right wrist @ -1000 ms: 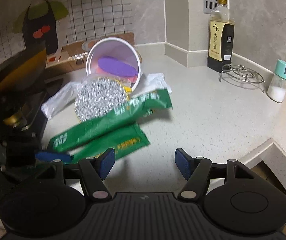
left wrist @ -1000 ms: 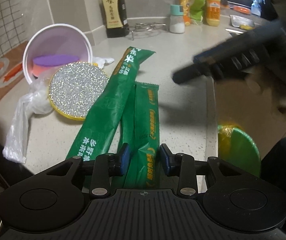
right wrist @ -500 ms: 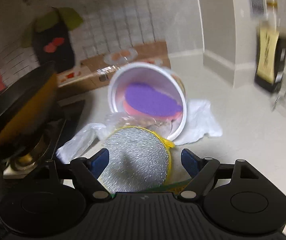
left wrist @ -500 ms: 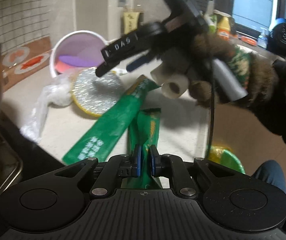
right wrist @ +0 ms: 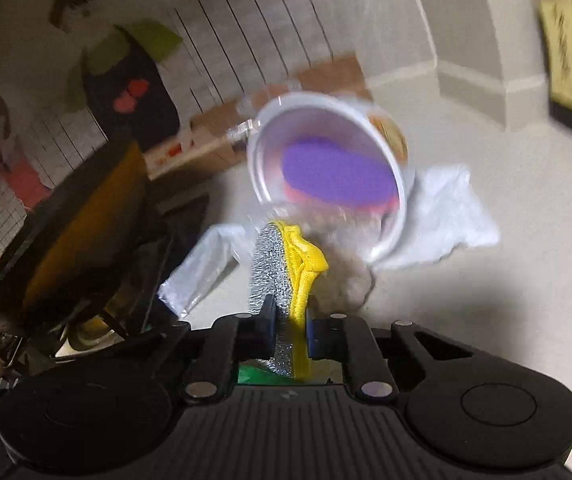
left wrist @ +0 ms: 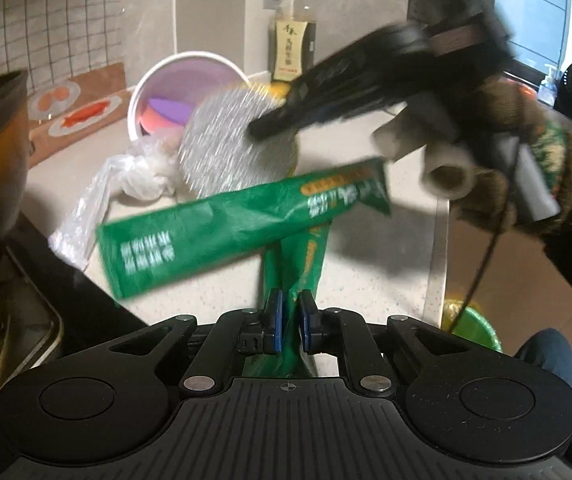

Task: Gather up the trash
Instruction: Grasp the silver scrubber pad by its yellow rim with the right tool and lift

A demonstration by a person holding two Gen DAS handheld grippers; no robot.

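Silver scouring pad (right wrist: pixel 273 280) with the yellow edge is off the counter now, pinched edge-on in the right gripper (right wrist: pixel 290 330). A second ago it lay flat beside the tipped white cup (right wrist: pixel 326 168); the right jaws, wide then, have just been closing and are now clamped on it. In the left wrist view the pad (left wrist: pixel 237 148) hangs tilted from that gripper's tip (left wrist: pixel 269 130), held by a gloved hand (left wrist: pixel 526 152).

Narrow green wrapper (left wrist: pixel 306 248): left gripper (left wrist: pixel 289 320) was half open around it a second ago, closed by half a second ago, and now pinches its near end, jaws almost together.

Longer green wrapper (left wrist: pixel 221 228) has swung from lying alongside the narrow one to lying across it, blurred.

Cup on its side on the counter (left wrist: pixel 366 260), purple piece inside. Crumpled clear plastic bag (left wrist: pixel 125 184) beside it. Soy sauce bottle (left wrist: pixel 292 40) at the back wall. Green bin (left wrist: pixel 474 324) below the counter edge.
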